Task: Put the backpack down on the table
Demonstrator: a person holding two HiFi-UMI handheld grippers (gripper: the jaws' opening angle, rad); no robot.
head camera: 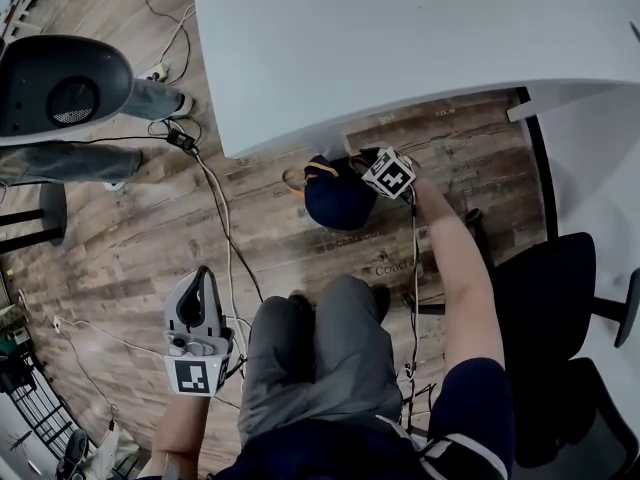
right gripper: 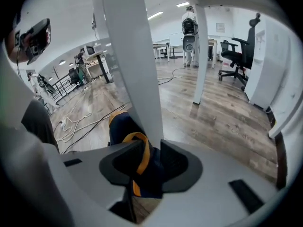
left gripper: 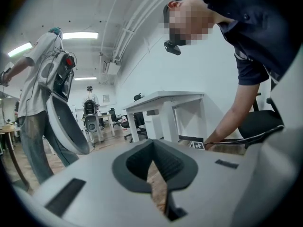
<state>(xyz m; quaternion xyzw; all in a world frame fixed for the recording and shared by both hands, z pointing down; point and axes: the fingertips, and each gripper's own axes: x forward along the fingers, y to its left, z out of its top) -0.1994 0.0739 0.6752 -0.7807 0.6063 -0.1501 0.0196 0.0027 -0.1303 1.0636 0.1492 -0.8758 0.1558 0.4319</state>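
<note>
- Had the right gripper [right gripper: 151, 150] low by the floor, jaws clamped on a fold of navy cloth and a yellow-orange strap [right gripper: 140, 155] at the top of the backpack [head camera: 338, 198].
- Had the left gripper [left gripper: 152, 145] out over the wooden floor [head camera: 290, 253], well apart from the backpack. Kept its jaws together with nothing between them, only a sliver of floorboard showing behind.
- Found the backpack resting on the floor, not on the table [head camera: 400, 38]. Lay below the table's near edge in the head view, and just beside a white table leg [right gripper: 135, 56] in the right gripper view.
- Could not see into the backpack: no opening or contents shown in any view.
- Read "Coach" [head camera: 394, 266] printed faintly on the floorboards, near the backpack on the person's side. Could not make out the other faint print on the boards by the table edge.
- Saw black-and-white square markers on the cube [head camera: 388, 174] of the right gripper, just beside the backpack's right side, and a similar marker [head camera: 192, 376] on the left gripper.
- Noted the right forearm [head camera: 455, 268] stretched down toward the backpack, a black office chair [head camera: 560, 308] to its right, and cables [head camera: 225, 233] trailing across the floor to the left.
</note>
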